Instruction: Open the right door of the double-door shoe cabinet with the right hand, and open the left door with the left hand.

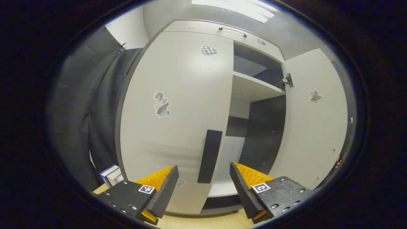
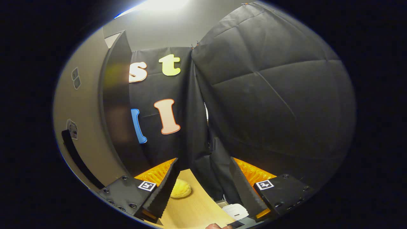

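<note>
Left gripper view: we see pale grey cabinet left door (image 1: pixel 178 105) closed, its black vertical bar handle (image 1: pixel 209 156) at door's right edge. Right door (image 1: pixel 314 127) swung open, white shelf (image 1: pixel 254 89) exposed. Left gripper (image 1: pixel 203 183) jaws spread, holding nothing, handle btwn fingers, apparently untouched. Right gripper (image 2: pixel 203 183) likewise wide apart, over wooden tabletop (image 2: pixel 197 206); right door (image 2: pixel 86 127) at left edge.
</note>
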{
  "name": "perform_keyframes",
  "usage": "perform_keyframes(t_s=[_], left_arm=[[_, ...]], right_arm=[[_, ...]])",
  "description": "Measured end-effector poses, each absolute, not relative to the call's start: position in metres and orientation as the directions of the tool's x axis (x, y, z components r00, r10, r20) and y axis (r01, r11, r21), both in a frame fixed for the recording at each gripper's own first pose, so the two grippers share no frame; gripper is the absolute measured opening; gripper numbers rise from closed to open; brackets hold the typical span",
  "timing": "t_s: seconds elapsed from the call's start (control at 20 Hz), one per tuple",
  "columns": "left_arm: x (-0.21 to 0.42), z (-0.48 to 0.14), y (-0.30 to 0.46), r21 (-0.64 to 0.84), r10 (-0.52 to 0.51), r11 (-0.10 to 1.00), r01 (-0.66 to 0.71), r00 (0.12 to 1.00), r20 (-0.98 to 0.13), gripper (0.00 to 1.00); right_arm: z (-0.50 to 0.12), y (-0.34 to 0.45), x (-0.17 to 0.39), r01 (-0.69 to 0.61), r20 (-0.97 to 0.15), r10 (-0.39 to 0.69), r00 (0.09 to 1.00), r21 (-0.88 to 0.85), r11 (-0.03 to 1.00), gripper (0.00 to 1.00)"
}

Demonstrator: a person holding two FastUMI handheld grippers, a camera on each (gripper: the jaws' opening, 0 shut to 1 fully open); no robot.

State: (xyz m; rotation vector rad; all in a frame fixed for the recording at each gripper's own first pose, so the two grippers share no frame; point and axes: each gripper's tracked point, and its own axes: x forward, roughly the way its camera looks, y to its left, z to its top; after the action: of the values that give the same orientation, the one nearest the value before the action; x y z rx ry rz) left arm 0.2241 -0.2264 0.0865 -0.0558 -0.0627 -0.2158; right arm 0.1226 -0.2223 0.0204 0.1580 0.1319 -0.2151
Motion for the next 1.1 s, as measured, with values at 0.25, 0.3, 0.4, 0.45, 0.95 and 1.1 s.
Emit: perform_keyframes(t_s=[0.25, 0.3, 0.4, 0.45, 0.95, 1.1], left_arm=[[0.258, 0.09, -0.234, -0.004, -0.164, 0.986, 0.165, 0.984, 0.07, 0.94], [0.265, 0.089, -0.236, -0.001, -0.152, 0.988, 0.153, 0.986, 0.069, 0.94], [0.274, 0.088, -0.242, 0.001, -0.137, 0.991, 0.137, 0.988, 0.067, 0.94], [0.278, 0.088, -0.245, 0.001, -0.131, 0.991, 0.131, 0.99, 0.061, 0.94], [0.29, 0.088, -0.251, 0.029, -0.055, 0.998, 0.053, 0.996, 0.066, 0.32], [0.292, 0.086, -0.248, 0.068, -0.025, 0.997, 0.02, 0.998, 0.064, 0.26]], right_arm=[[-0.013, -0.236, 0.167, 0.218, -0.202, -0.187, 0.961, 0.144, 0.965, 0.98], [-0.016, -0.237, 0.174, 0.215, -0.21, -0.183, 0.96, 0.143, 0.966, 0.92], [-0.02, -0.238, 0.186, 0.207, -0.22, -0.172, 0.96, 0.146, 0.968, 0.98], [-0.02, -0.237, 0.192, 0.2, -0.222, -0.165, 0.961, 0.149, 0.968, 0.98], [-0.025, -0.243, 0.242, 0.18, -0.221, -0.132, 0.966, 0.214, 0.96, 0.98], [-0.033, -0.243, 0.244, 0.174, -0.234, -0.13, 0.963, 0.18, 0.968, 0.98]])
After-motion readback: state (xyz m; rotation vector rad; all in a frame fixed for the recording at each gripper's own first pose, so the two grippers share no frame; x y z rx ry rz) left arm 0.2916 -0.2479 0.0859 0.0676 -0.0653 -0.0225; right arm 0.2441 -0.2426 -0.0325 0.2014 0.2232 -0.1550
